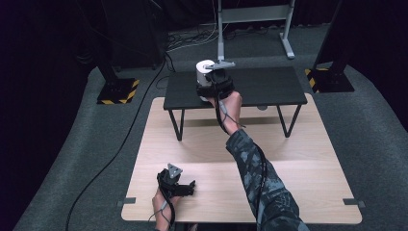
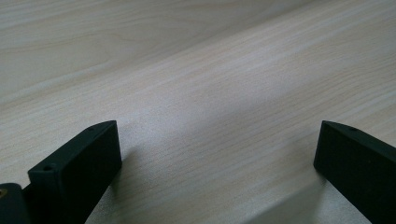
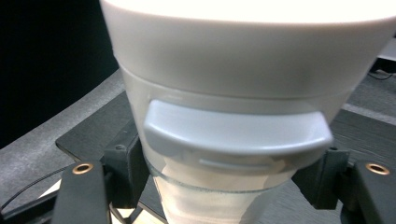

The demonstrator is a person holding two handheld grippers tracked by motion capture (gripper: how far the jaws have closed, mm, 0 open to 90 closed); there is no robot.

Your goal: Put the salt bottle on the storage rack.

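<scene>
A white container (image 1: pixel 206 70) with a pale lid stands at the left end of a small black table (image 1: pixel 269 86). My right gripper (image 1: pixel 210 90) reaches over to it at arm's length. In the right gripper view the container (image 3: pixel 233 70) looms close, with a grey tab on its front and a clear lower body. The right gripper (image 3: pixel 224 179) is shut on that lower body, one black jaw pressing each side. My left gripper (image 1: pixel 188 186) lies on the wooden table (image 1: pixel 298 178) near its front edge. It (image 2: pixel 217 168) is open, with bare wood between its fingers (image 2: pixel 79 172).
The black table stands on the far half of the wooden table. Around them is grey carpet. Two dark stands with yellow-black striped bases (image 1: pixel 118 90) (image 1: pixel 329 79) flank the tables. A grey metal frame (image 1: pixel 252 29) stands behind, and a black cable (image 1: pixel 115 149) runs across the floor at left.
</scene>
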